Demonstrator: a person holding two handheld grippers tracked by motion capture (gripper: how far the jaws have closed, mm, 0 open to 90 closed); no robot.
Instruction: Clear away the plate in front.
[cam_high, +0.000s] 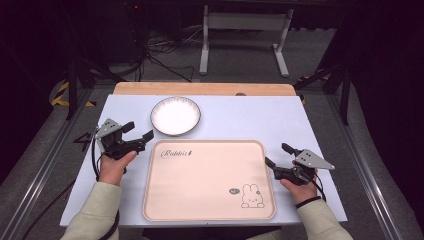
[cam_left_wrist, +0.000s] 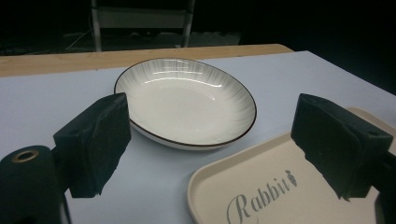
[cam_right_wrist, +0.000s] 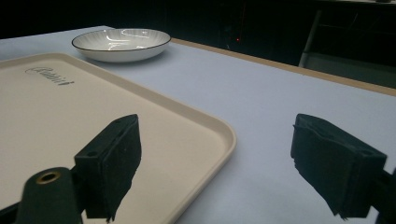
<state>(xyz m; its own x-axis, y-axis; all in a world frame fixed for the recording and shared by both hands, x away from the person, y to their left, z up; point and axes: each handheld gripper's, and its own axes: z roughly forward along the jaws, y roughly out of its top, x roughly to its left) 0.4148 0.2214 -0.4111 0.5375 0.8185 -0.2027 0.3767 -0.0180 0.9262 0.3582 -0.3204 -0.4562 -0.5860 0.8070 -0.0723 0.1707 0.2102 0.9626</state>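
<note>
My left hand-held gripper (cam_high: 138, 133), jaws wide with nothing between, reaches for the round white plate (cam_high: 175, 116); next I must pinch its rim.

The tabletop (cam_high: 280, 120) is a pale blue-grey sheet, with a strip of bare light wood (cam_high: 200, 88) showing along its far edge. Two things lie directly on it. A round white plate (cam_high: 175, 116) with a thin dark rim and fine grey lines fanning across its inside sits toward the far left part. Nearer the person, about in the middle, lies a large beige tray (cam_high: 200, 185) with rounded corners and a raised lip. The tray carries the script word "Rabbit" at its far left corner and a small rabbit drawing at its near right corner. Plate and tray lie close together without touching, a narrow band of tabletop between them.
</note>
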